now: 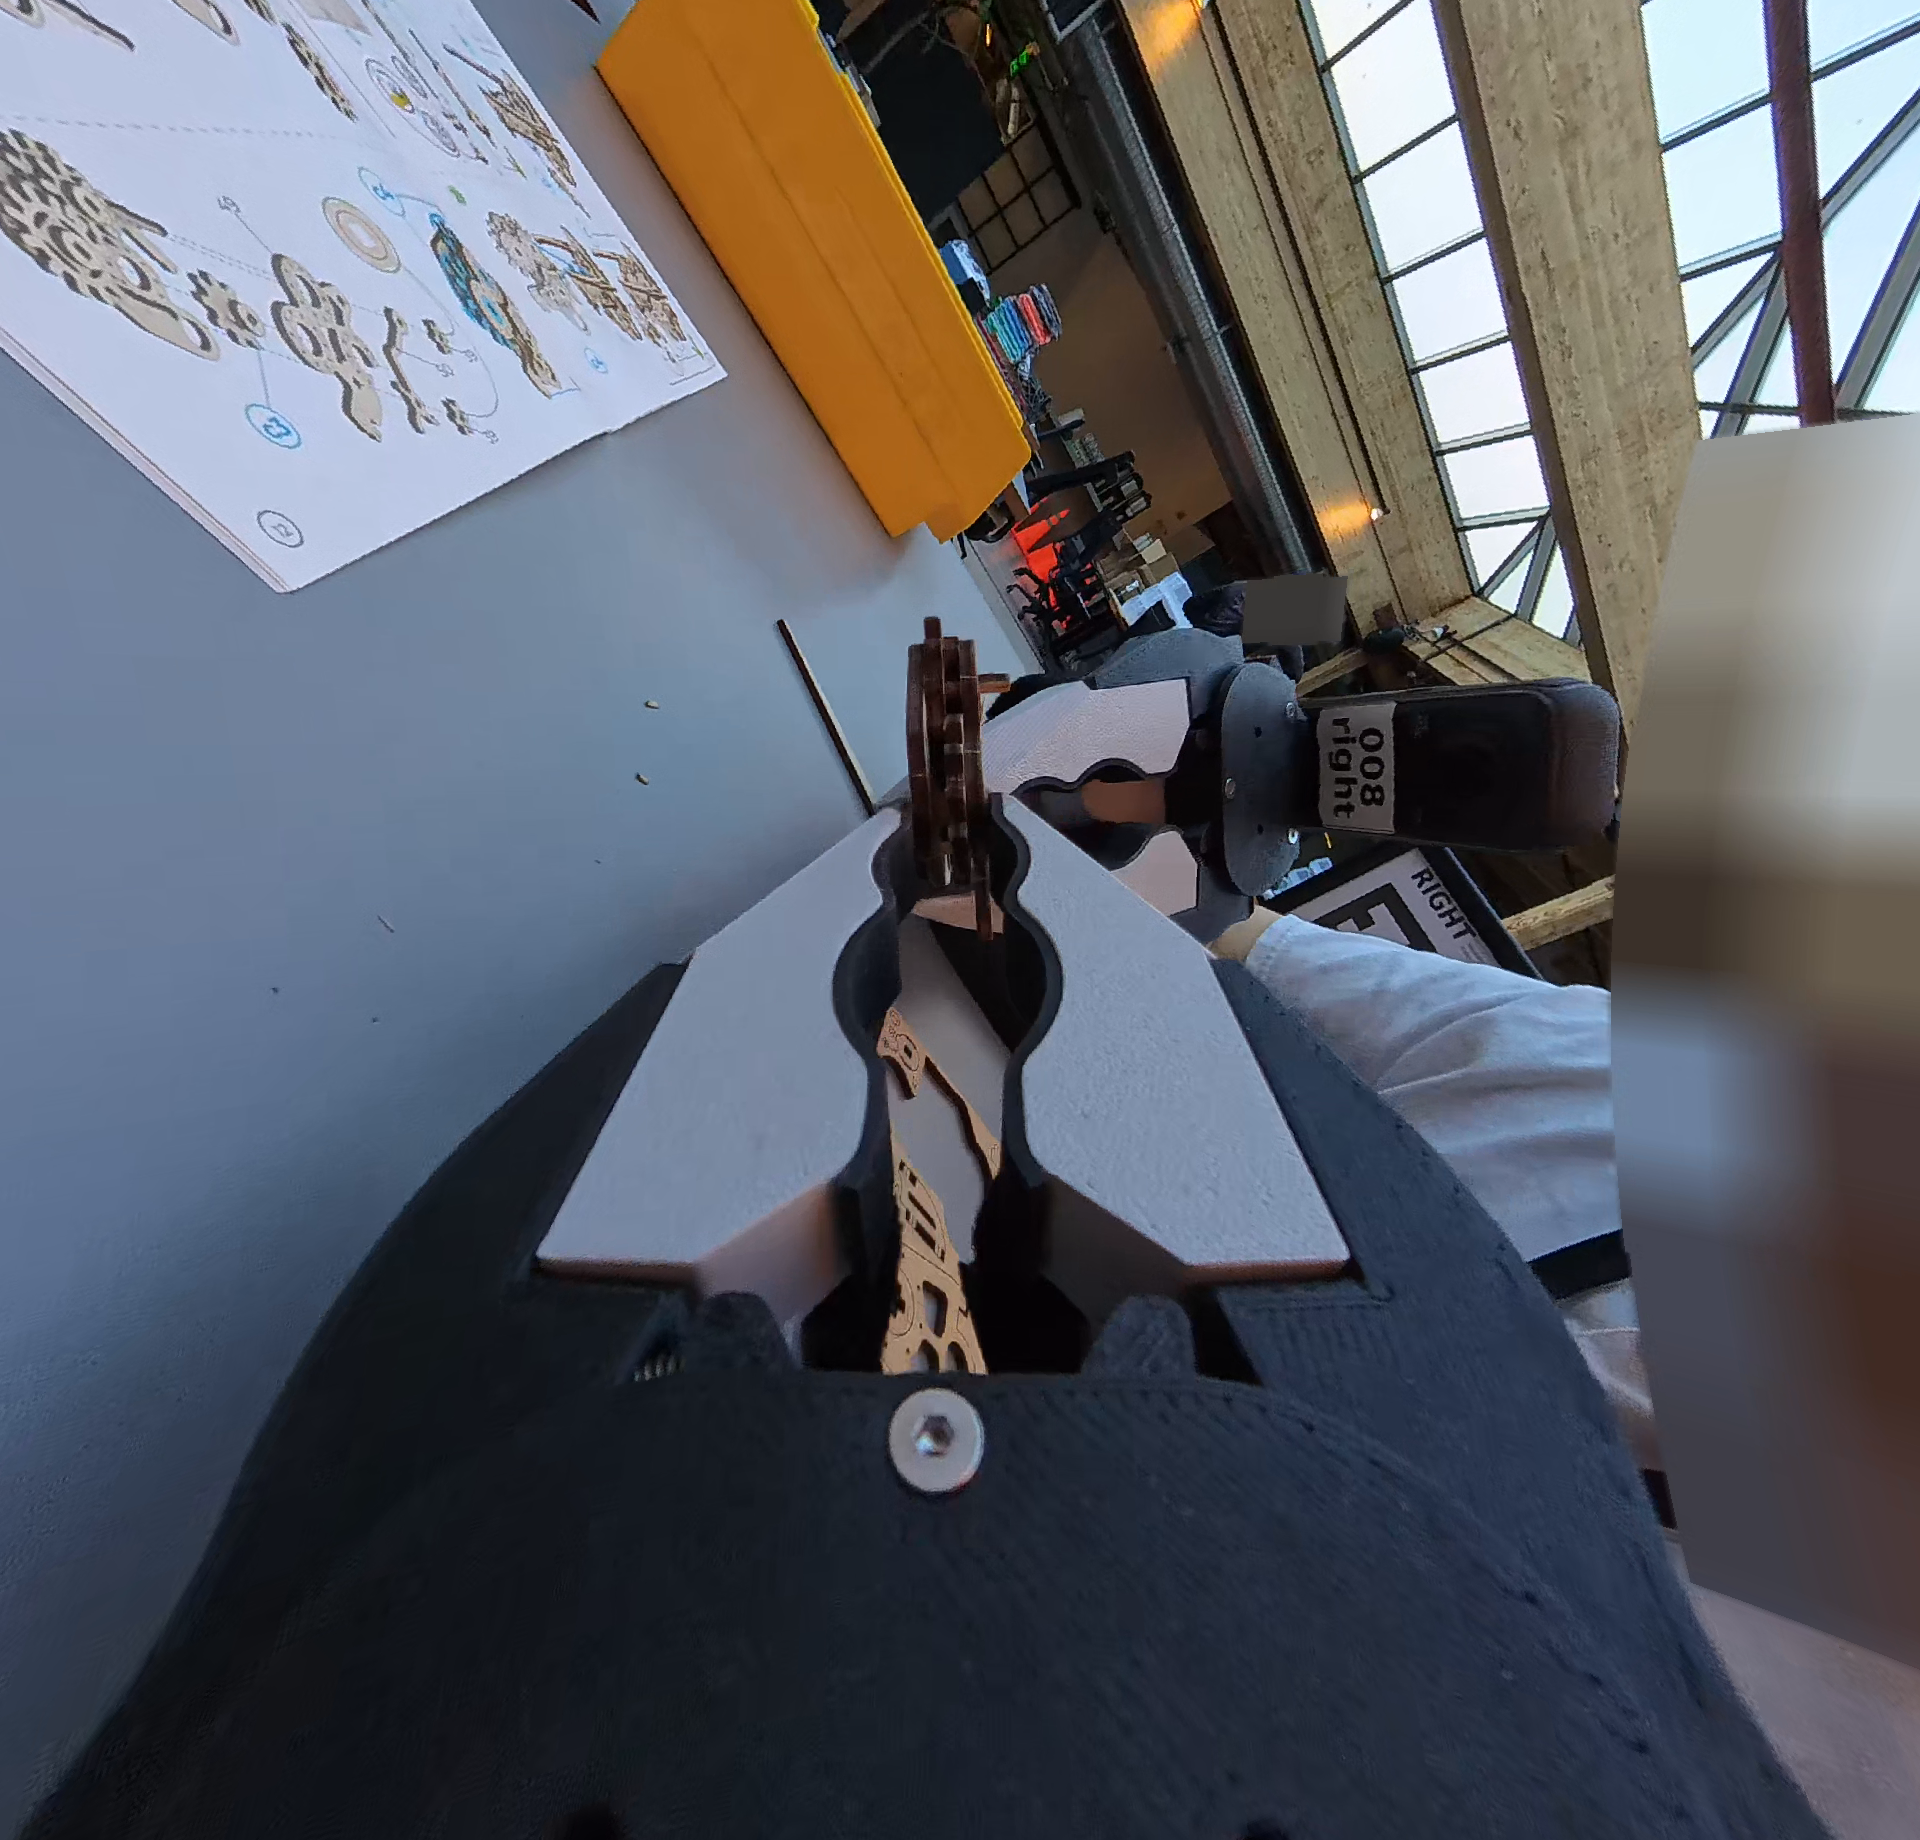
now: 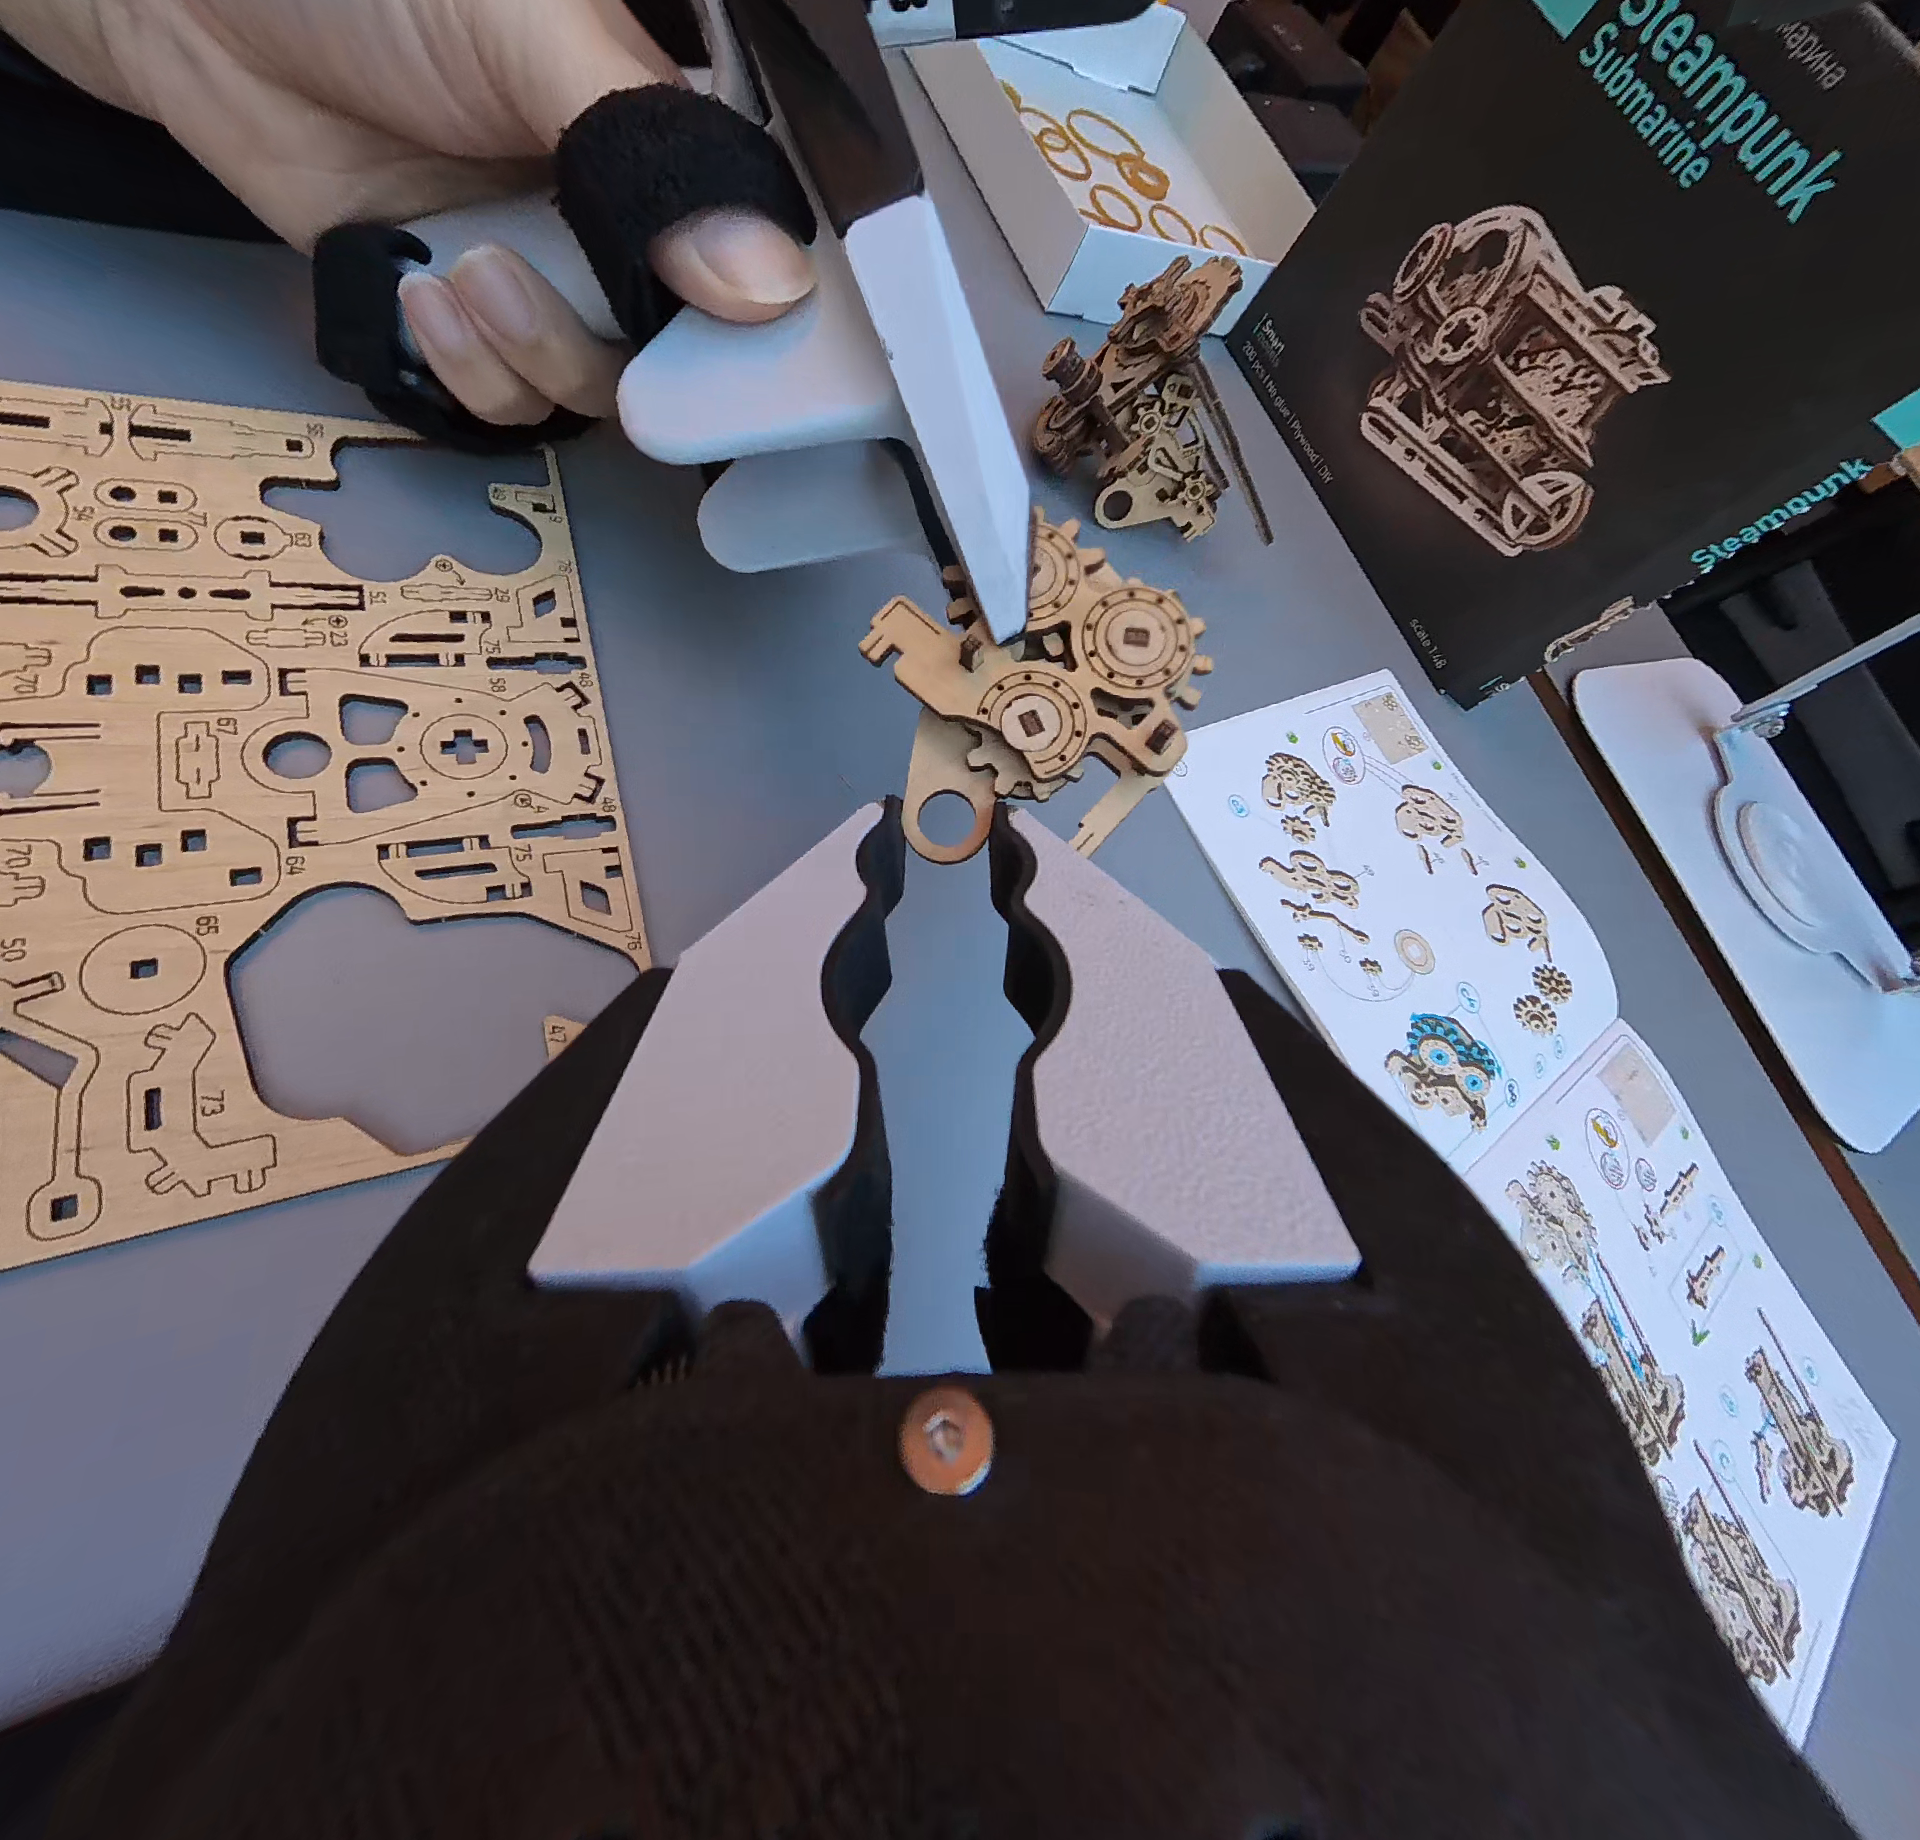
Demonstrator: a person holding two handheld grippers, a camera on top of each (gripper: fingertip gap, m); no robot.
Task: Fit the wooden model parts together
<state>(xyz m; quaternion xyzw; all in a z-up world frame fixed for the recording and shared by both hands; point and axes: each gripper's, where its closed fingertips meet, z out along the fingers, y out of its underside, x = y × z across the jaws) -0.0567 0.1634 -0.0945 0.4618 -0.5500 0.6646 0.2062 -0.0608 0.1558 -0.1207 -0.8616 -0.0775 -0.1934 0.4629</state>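
A small assembly of pale laser-cut plywood gears and plates is held in the air above the grey tabletop, between the two grippers. The left gripper is closed on the far, toothed edge of it, and the right gripper is drawn in narrow on a flat ring-shaped tab at its near end; whether that tab is truly pinched or only touched cannot be told. The assembly is judged to be light and stiff but brittle: thin plywood, fine gear teeth and slender lugs that could be snapped by twisting. Hold is best taken on the broad flat plates, near the joints, and pressure kept in line with the slots. To the left, a flat plywood sheet of uncut parts lies on the tabletop; to the right, an open white instruction booklet; farther off, a finished wooden sub-assembly stands.
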